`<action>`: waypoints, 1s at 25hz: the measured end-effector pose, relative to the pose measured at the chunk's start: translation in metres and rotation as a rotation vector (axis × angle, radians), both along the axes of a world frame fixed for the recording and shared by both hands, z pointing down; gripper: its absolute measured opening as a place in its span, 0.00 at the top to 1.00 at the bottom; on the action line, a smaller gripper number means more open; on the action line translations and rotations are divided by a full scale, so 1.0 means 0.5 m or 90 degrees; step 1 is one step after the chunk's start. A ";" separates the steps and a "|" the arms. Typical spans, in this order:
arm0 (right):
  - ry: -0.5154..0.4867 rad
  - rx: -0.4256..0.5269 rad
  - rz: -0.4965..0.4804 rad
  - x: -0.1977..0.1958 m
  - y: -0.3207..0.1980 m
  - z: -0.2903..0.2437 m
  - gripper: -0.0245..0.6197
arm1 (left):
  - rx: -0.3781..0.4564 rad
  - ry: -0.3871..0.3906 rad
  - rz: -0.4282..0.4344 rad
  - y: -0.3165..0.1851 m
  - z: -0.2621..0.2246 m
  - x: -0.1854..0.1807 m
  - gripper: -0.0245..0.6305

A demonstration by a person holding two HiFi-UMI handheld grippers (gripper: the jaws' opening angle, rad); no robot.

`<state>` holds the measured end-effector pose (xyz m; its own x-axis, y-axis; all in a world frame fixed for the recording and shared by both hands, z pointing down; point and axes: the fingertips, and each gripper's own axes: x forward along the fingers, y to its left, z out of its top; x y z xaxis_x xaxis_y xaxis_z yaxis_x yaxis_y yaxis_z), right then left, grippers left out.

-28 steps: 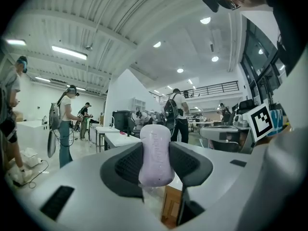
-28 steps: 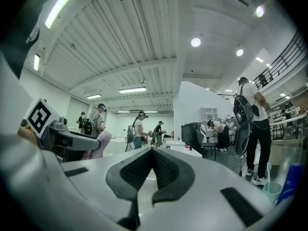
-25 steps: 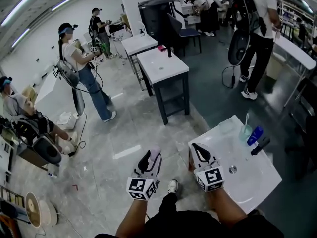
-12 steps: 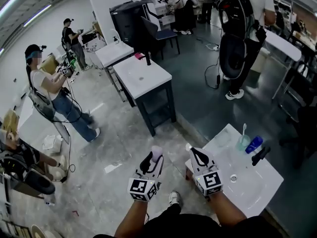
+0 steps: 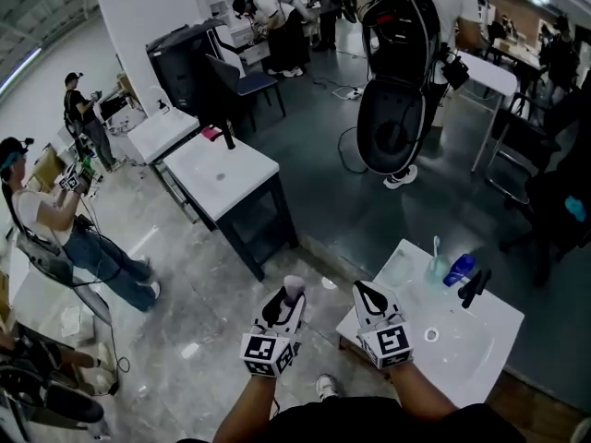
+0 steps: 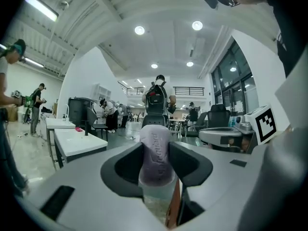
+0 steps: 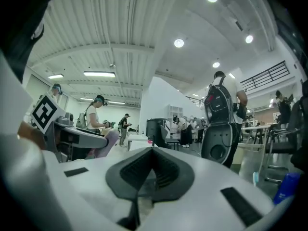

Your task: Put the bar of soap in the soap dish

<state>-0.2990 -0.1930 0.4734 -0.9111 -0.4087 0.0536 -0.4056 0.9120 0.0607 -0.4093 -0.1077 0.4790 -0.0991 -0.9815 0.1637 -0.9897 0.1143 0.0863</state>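
A pale purple bar of soap stands upright between the jaws of my left gripper, which is shut on it over the floor, left of the white sink. In the left gripper view the soap fills the gap between the dark pads. My right gripper is shut and empty at the sink's near left corner; its jaws meet with nothing between them. A faint clear dish seems to lie on the sink's far left corner.
On the sink stand a cup with a toothbrush, a blue bottle and a black tap. A person with a black backpack stands beyond it. Another white sink table is ahead left, with people further left.
The head view has swung: the room has slid leftward and down, and the backpack wearer is now near centre. Both grippers keep their pose, the left still holding the soap.
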 end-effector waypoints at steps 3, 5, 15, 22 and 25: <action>0.018 -0.007 0.051 0.026 -0.038 0.015 0.94 | 0.004 0.010 0.038 -0.054 0.003 0.006 0.67; 0.027 -0.017 0.086 0.055 -0.063 0.028 0.94 | 0.008 0.014 0.065 -0.090 0.002 0.022 0.68; 0.039 -0.053 0.219 0.214 -0.163 0.064 0.94 | -0.009 0.029 0.162 -0.243 0.039 0.138 0.68; 0.049 -0.078 0.257 0.290 -0.217 0.118 0.94 | -0.058 0.032 0.199 -0.337 0.101 0.214 0.68; 0.061 -0.103 0.272 0.317 -0.229 0.142 0.94 | -0.085 0.034 0.216 -0.375 0.130 0.244 0.68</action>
<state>-0.1404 -0.3077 0.5444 -0.6506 -0.7258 0.2235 -0.7466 0.6652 -0.0132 -0.2875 -0.2951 0.5438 0.2407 -0.9267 0.2885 -0.9677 -0.2063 0.1447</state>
